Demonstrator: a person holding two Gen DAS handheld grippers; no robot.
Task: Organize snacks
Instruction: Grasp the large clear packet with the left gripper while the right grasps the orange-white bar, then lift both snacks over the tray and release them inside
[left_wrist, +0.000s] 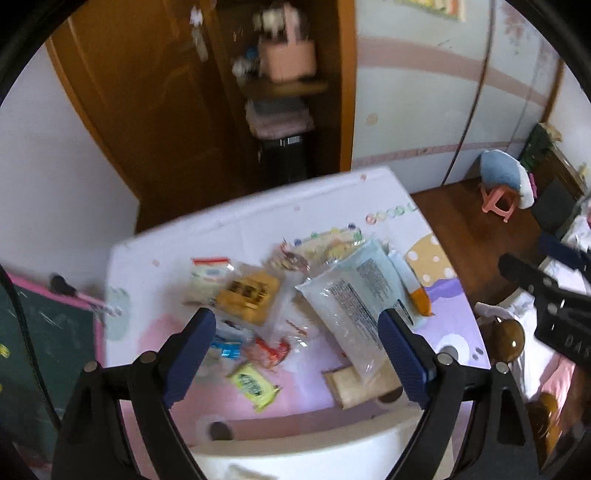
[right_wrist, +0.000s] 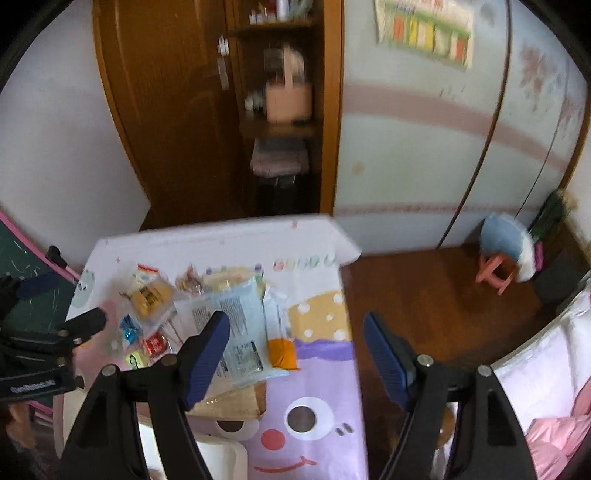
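1. Left tongs (left_wrist: 297, 334) stand apart, empty, above the snacks (left_wrist: 258, 295).
2. Right tongs (right_wrist: 295, 341) stand apart, empty, over the worktop (right_wrist: 317, 369) edge.
3. Snacks lie heaped on the worktop.

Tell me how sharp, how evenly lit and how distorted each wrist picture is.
Left wrist view: motion blur smears the snack pile and shelf; the left tool stays sharp; fisheye bends the door frame; dim, soft light. Right wrist view: the wall poster and pink basket are blurred; the right tool is crisp; dark corners, curved wall lines.
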